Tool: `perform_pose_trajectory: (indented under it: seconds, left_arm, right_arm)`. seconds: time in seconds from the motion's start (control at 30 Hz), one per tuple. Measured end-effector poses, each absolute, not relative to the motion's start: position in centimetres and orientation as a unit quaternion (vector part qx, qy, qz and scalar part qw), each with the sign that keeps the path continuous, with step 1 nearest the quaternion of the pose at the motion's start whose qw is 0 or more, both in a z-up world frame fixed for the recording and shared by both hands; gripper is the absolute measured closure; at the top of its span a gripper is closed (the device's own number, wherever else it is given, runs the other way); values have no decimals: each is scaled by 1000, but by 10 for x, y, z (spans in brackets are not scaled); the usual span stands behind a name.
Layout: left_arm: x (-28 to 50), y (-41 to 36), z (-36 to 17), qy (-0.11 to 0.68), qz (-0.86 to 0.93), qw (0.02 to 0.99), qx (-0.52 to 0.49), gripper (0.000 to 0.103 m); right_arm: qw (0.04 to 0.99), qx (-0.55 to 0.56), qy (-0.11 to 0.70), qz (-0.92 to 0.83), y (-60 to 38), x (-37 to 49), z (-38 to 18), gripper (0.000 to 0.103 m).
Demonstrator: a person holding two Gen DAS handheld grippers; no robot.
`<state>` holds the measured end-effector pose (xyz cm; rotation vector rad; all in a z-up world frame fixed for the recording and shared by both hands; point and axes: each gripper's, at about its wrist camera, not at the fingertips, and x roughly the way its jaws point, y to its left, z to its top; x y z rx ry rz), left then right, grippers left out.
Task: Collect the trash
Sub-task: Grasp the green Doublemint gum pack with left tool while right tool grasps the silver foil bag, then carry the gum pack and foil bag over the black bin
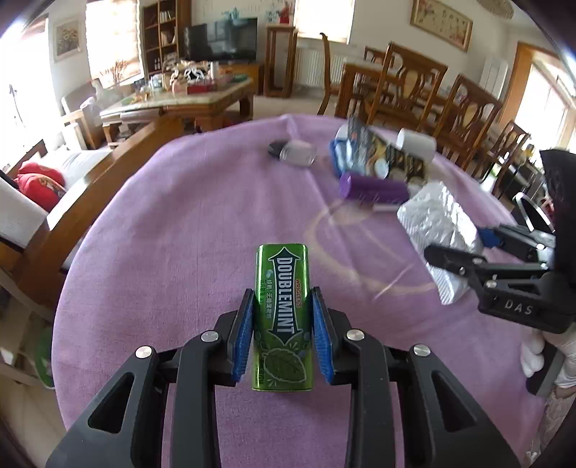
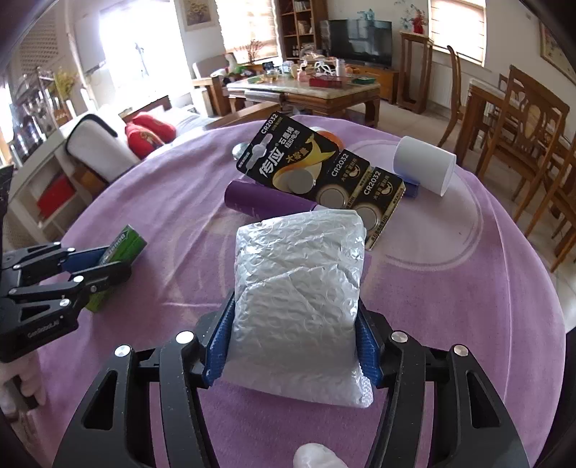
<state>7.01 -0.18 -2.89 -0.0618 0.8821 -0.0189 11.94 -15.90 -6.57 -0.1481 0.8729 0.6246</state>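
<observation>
Left tongs (image 1: pixel 282 331) clamping gum tin (image 1: pixel 282 316), right tongs (image 2: pixel 293 345) gripping bubble-wrap pouch (image 2: pixel 298 288); beyond pouch, battery card (image 2: pixel 316 172), purple tube (image 2: pixel 266 201), white cup (image 2: pixel 423 163) uncollected.

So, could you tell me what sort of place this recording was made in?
Most likely a home's open living and dining room: a television behind a cluttered coffee table, a sofa with red cushions, and wooden dining chairs around the purple-covered table.

This is a home's living room: a sofa (image 2: pixel 108 144) with red cushions (image 2: pixel 149 135), a TV (image 2: pixel 360 41), a bookshelf (image 2: pixel 300 27), and wooden dining chairs (image 1: pixel 406 86).
</observation>
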Motion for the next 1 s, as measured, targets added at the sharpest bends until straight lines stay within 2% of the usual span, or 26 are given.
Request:
perform_pose_trajectory:
  seconds: [0.2,0.47,0.73,1.0]
  left_arm:
    - [51,-15,-7,356,-57,930,-72,73]
    - [48,-82,26,291,-112,947,-73,73]
    - [65,-171,43,271,-172,946,-50,72]
    - [82,-261,49,260,-237,936,-23,72]
  right_arm:
    - [876,-7,357,323,-201,90,-33,46]
    - [918,38,259,299,-281,55,17,46]
    - [948,60,203,238,-383,38,41,45]
    - [968,100,176,151,-508,28,40,45]
